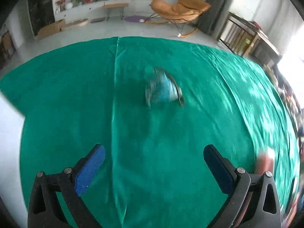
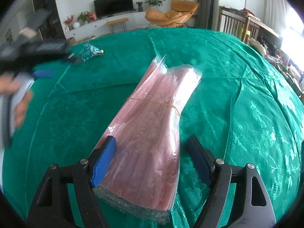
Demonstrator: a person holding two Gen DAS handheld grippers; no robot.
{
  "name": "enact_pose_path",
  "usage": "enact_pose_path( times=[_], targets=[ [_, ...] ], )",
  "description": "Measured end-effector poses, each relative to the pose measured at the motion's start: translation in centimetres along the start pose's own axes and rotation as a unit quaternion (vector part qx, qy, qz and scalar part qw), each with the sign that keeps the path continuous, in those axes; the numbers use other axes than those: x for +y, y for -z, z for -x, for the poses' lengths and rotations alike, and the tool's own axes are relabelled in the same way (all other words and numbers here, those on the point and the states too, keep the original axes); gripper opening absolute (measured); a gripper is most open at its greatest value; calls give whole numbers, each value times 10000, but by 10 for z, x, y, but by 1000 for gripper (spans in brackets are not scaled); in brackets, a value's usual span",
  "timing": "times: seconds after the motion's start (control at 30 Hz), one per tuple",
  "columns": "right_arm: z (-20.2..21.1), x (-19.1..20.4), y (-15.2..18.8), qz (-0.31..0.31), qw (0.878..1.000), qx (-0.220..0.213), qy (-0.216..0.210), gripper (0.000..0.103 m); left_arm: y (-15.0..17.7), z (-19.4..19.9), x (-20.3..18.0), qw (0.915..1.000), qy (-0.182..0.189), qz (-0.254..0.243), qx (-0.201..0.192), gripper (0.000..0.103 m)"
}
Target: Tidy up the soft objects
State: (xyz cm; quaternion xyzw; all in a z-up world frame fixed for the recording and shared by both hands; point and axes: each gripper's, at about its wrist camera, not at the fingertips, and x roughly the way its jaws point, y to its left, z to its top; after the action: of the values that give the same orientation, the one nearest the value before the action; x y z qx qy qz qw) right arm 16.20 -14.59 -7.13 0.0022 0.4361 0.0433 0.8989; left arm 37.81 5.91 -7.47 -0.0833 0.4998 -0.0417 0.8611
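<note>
A stack of pink flat packs in clear plastic (image 2: pixel 157 98), bound by a yellow rubber band, lies on the green tablecloth (image 2: pixel 237 95). My right gripper (image 2: pixel 151 139) straddles its near end with the jaws wide. The left pad sits at the stack's edge and the right pad stands clear of it. A small blue-and-teal soft pouch (image 1: pixel 163 87) lies further out on the cloth, also visible as the pouch (image 2: pixel 91 51) in the right wrist view. My left gripper (image 1: pixel 153 150) is open and empty, hovering short of the pouch; the view is motion-blurred.
The left-hand gripper (image 2: pixel 38 60), held by a person's hand (image 2: pixel 20 104), appears blurred at the left of the right wrist view. Beyond the table's far edge are an orange lounge chair (image 1: pixel 180 9), a TV cabinet (image 2: pixel 114 20) and a wooden rack (image 2: pixel 247 26).
</note>
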Motion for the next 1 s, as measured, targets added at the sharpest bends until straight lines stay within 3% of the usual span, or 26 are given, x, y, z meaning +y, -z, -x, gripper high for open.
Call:
enact_pose_path(
  times=[0.13, 0.3, 0.37, 0.43, 0.47, 0.67, 0.83, 1.0],
  targets=[
    [0, 0, 1, 29, 10000, 10, 20, 81, -36, -26, -2, 9995, 4, 249, -192, 102],
    [1, 0, 1, 54, 10000, 20, 30, 82, -54, -58, -9, 9996, -164, 189, -145, 102],
    [1, 0, 1, 53, 10000, 21, 30, 82, -53, -63, -17, 9987, -453, -89, -222, 87],
    [1, 0, 1, 51, 10000, 21, 29, 82, -47, -58, -21, 9965, -665, -310, -409, 53],
    [1, 0, 1, 53, 10000, 22, 31, 82, -44, -55, -20, 9965, -611, -303, -477, 53],
    [1, -1, 0, 54, 10000, 24, 25, 83, -14, -19, -1, 9980, -139, -162, -590, 52],
    [1, -1, 0, 52, 10000, 23, 24, 83, 42, 45, 14, 9985, 130, -202, -483, 52],
    [1, 0, 0, 53, 10000, 23, 24, 83, 110, 93, 27, 9978, 29, -515, -422, 52]
  ],
)
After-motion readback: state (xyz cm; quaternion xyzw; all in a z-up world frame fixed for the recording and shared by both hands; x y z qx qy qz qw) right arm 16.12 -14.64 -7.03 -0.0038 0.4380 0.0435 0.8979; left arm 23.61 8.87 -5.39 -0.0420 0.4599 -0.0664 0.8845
